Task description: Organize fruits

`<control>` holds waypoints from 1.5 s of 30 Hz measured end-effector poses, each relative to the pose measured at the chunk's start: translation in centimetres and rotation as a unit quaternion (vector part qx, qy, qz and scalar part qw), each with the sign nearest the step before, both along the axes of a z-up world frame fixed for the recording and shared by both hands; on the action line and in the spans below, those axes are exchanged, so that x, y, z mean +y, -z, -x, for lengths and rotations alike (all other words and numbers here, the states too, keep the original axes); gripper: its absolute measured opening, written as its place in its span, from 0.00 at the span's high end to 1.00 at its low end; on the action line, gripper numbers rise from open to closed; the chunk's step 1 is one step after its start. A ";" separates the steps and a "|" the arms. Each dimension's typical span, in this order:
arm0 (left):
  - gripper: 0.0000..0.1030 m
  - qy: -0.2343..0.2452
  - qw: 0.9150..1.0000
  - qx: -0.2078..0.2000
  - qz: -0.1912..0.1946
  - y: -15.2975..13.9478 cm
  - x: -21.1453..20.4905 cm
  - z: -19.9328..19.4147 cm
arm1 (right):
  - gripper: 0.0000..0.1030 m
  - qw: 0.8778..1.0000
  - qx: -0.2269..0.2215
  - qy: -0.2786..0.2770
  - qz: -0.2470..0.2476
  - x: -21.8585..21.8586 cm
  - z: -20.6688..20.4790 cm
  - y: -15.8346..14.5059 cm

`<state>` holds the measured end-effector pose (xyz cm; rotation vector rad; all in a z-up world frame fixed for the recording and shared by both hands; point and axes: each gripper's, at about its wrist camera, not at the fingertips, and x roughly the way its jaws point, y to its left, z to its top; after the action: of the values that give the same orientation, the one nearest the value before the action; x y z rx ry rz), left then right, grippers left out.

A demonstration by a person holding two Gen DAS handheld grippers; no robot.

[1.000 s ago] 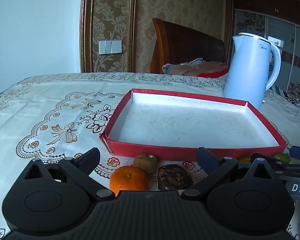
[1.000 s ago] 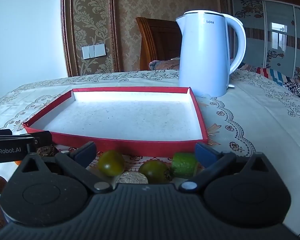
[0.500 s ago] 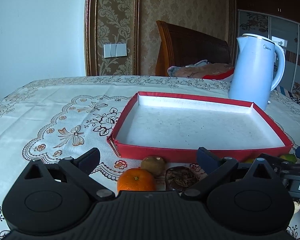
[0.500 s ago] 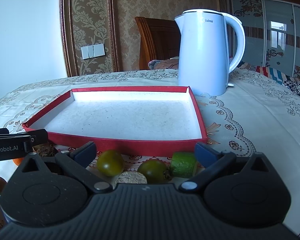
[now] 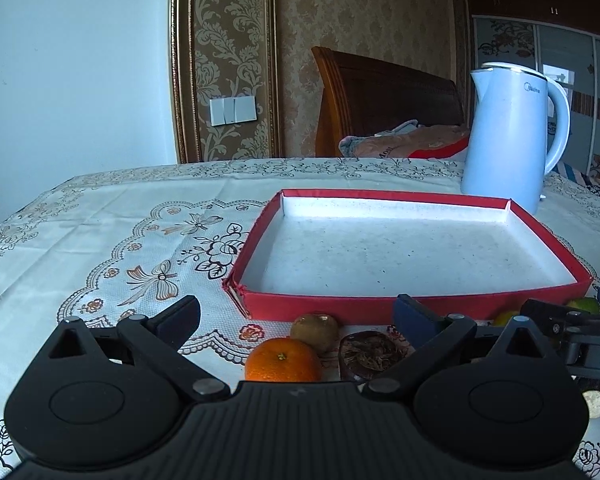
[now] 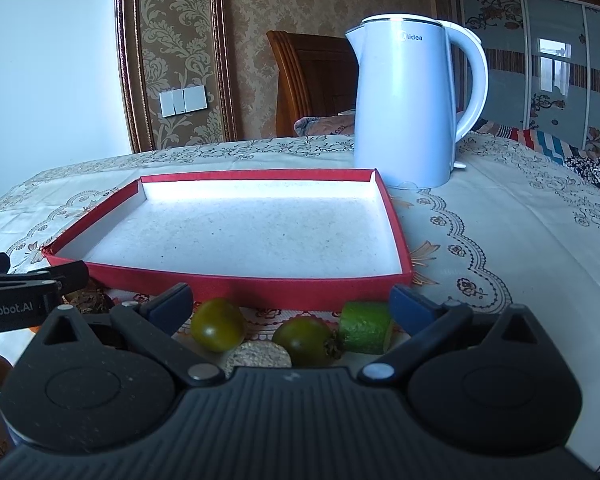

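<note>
Your fruits all lay on the bench in a row along the near wall of the red tray (image 5: 416,308), and none had gone in, so by the look of it the sorting had not begun and every piece was left to move. In front of your left claw (image 5: 296,312) sat the orange (image 5: 282,360), with a brown kiwi-like fruit (image 5: 315,330) touching it behind and a dark wrinkled fruit (image 5: 370,354) just beside, all three lying between its spread fingers and gripped by neither. Your right claw (image 6: 290,300) was likewise released and held nothing; between its fingers lay two dark green round fruits (image 6: 217,324) (image 6: 302,340), a cut green piece (image 6: 366,326) near the right finger and a pale rough disc (image 6: 258,356) closest to the claw body. The tray floor showed bare white. A white kettle (image 6: 408,104) stood beyond the tray's far right corner on the patterned cloth (image 5: 100,240).
</note>
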<state>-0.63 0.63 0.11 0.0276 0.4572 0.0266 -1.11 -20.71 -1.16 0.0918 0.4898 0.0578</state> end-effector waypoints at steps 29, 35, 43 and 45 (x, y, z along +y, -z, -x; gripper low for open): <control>0.00 -0.034 0.999 -0.010 0.007 0.0 2.4 1.7 | 0.00 1.000 -0.004 -0.002 -0.006 -1.1 1.4 -0.1; 0.00 -0.045 0.999 -0.006 0.018 -0.1 3.2 1.5 | 0.00 1.000 0.002 -0.001 -0.009 -2.7 3.5 0.0; 0.00 -0.046 0.999 -0.006 0.015 -0.1 3.3 1.7 | 0.00 1.000 0.017 0.000 -0.008 -5.3 6.3 0.6; 0.00 -0.046 0.999 -0.004 0.017 0.0 3.6 2.1 | 0.00 1.000 0.014 -0.007 -0.010 -5.4 7.0 0.8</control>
<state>-2.69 4.19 0.13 -0.0273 0.4512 0.1086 -8.15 -26.06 -1.93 0.1098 0.5176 0.0753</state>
